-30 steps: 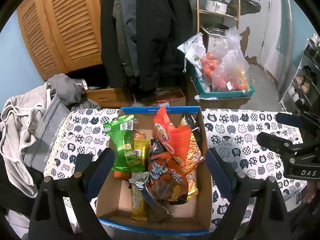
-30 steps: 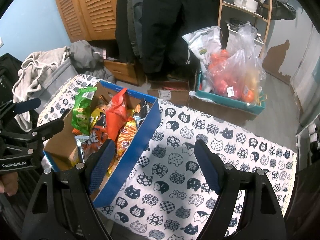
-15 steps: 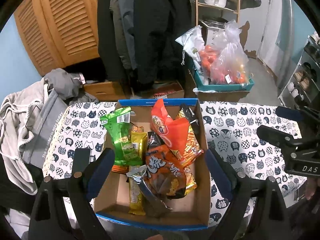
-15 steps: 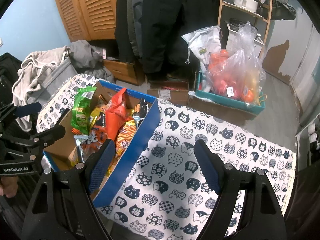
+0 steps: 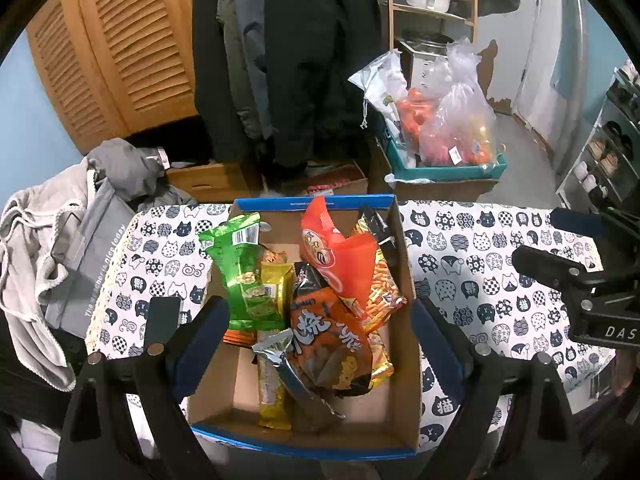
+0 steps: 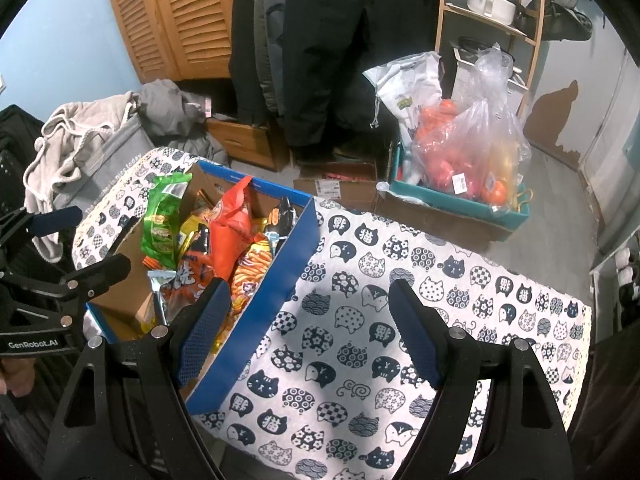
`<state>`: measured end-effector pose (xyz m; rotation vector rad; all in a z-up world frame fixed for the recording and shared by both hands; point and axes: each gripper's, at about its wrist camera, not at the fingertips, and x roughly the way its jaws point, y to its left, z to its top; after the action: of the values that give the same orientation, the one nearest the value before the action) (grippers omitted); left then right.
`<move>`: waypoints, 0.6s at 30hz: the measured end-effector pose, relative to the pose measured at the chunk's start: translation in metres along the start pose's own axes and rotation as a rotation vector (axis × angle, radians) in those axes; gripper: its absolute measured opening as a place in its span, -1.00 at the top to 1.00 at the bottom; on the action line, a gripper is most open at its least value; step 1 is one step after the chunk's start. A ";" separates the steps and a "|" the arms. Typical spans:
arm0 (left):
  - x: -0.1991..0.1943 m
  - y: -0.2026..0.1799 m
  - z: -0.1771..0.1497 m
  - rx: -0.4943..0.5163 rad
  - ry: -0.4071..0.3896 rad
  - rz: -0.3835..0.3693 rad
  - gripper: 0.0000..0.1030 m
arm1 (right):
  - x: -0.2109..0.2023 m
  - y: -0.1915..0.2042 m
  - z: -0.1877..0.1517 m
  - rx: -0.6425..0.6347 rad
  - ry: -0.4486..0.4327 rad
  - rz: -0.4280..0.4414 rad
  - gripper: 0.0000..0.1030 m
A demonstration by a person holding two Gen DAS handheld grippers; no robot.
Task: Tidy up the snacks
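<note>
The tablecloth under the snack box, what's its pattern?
The tablecloth is white with navy cat faces, clearest in the right wrist view.

Left tongs (image 5: 320, 344) and right tongs (image 6: 310, 332) both gape wide, holding nothing.

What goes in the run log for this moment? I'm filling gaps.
phase: pre-grasp | left gripper: open, above snack box | right gripper: open, over tablecloth | snacks: in box

The box (image 5: 404, 320) hides the lower ends of its snack bags; an orange packet (image 5: 236, 336) shows only a sliver under the green bag (image 5: 244, 280). The yellow bar's (image 5: 272, 392) print is too small to read. Both worktop (image 6: 440, 280) near corners are cut off behind the fingers (image 6: 416, 344).
</note>
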<state>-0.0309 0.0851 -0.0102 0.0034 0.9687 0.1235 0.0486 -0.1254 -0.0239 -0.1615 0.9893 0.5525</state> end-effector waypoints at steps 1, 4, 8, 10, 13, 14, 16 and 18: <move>0.000 0.000 0.000 0.000 -0.001 -0.001 -0.81 | 0.000 0.000 0.000 -0.001 0.001 0.001 -0.56; 0.000 0.000 -0.001 -0.001 -0.001 -0.003 -0.81 | 0.000 -0.001 0.000 -0.001 0.002 -0.001 -0.57; 0.000 0.000 -0.001 0.000 0.001 -0.004 -0.81 | 0.000 0.000 0.000 0.001 0.001 0.000 -0.57; 0.000 -0.001 -0.002 0.002 -0.001 -0.007 -0.81 | 0.000 0.000 0.000 0.000 0.001 0.000 -0.56; 0.001 -0.002 -0.002 0.002 0.003 -0.006 -0.81 | 0.000 0.000 0.000 -0.001 0.002 0.001 -0.57; 0.001 -0.001 -0.002 0.002 0.003 -0.008 -0.81 | 0.000 0.000 0.000 -0.001 0.001 0.000 -0.57; 0.001 -0.001 -0.002 0.001 0.003 -0.010 -0.81 | 0.000 0.000 0.001 0.000 0.000 0.000 -0.56; 0.001 0.000 -0.002 0.002 0.003 -0.011 -0.81 | 0.001 -0.001 0.000 0.004 0.001 -0.002 -0.57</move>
<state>-0.0322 0.0846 -0.0123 -0.0001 0.9715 0.1127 0.0494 -0.1255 -0.0242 -0.1596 0.9914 0.5491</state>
